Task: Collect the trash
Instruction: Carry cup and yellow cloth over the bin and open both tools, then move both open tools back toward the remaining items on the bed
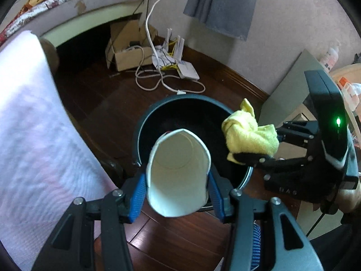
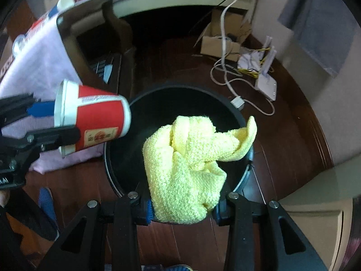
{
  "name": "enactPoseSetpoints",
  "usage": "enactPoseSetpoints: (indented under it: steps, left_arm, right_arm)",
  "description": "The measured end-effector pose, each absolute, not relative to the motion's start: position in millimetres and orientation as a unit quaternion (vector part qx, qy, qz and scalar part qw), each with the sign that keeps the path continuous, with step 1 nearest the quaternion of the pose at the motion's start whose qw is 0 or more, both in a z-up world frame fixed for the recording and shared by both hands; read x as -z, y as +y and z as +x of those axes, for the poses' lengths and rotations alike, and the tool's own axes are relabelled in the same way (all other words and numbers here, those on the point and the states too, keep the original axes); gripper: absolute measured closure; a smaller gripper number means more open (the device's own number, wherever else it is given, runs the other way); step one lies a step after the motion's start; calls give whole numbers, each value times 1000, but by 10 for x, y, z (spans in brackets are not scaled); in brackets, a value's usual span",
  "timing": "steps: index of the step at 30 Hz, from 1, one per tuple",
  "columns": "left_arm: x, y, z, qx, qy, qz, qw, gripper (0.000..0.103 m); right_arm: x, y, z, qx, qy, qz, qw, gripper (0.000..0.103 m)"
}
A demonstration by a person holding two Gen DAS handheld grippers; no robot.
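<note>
Left wrist view: a paper cup (image 1: 178,174) lies on its side between the blue-padded fingers (image 1: 138,195) of the left gripper (image 1: 177,197), its open white mouth facing the camera.
Left gripper fingers: closed part way onto the cup's sides, pressing its rim slightly out of round.
Cup, seen from the right wrist: red and white with a small label (image 2: 92,124), held tilted with its base toward the bin, over the bin's left rim.
Yellow cloth: a crumpled terry cloth (image 2: 187,169) bunched between the fingers (image 2: 149,211) of the right gripper (image 2: 182,212); one corner sticks out to the right.
Right gripper fingers: closed on the cloth, which hides most of the pads.
Cloth position: over the bin's opening in the right wrist view; over its right rim (image 1: 250,137) in the left wrist view.
Bin: a round dark trash bin (image 1: 144,122) standing on the floor directly below both grippers; its inside is black and its contents cannot be made out.
Floor: dark wooden boards (image 1: 176,237).
Left of the bin: a pale pink cloth (image 1: 33,124) hangs down.
Beyond the bin: a white cable (image 1: 153,83) coils across the floor beside an open cardboard box (image 1: 128,56) and a white router (image 1: 187,70), near the wall.
</note>
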State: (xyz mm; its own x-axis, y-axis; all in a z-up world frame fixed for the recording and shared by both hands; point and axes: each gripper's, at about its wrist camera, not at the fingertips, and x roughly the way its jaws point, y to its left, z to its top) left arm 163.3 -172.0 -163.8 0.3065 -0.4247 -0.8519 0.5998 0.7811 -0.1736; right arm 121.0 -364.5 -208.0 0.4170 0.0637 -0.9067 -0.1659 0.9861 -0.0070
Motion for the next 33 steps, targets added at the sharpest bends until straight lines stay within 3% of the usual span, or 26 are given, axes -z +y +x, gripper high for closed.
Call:
enactPoseSetpoints:
  steps: [2,4,5,6,7,17,33]
  left_arm:
    - [1706,-1727,1649,324,507,83,794,45]
    - [1745,-1741,1642,315,508,90,797,28]
    - [1753,-1708,1636,300,504,89,805,15]
    - [1757,-1671,1629,296,503,79,808,8]
    - [1750,-1599,1626,288,502,67,813,7]
    - [1550,-1271,1494,236,483,69,841,1]
    - [903,-661,1260,184,422,50,886,1]
  right_arm:
    - [2159,-3613,1249,-76,543,-62,834,62]
    - [2218,-3575,1283,-85,546,-75,830,59]
    - [2272,-3555,1313,-84,554,-89,824,44]
    - [2297,-3550,1322,-71,555,-105,822,16]
    - [2308,-3553,1307,-55,545,-125,827,9]
    - [2063,-3650,1237,-29,539,-90,837,0]
    - [1179,-3101,956,-29,473,-53,879,0]
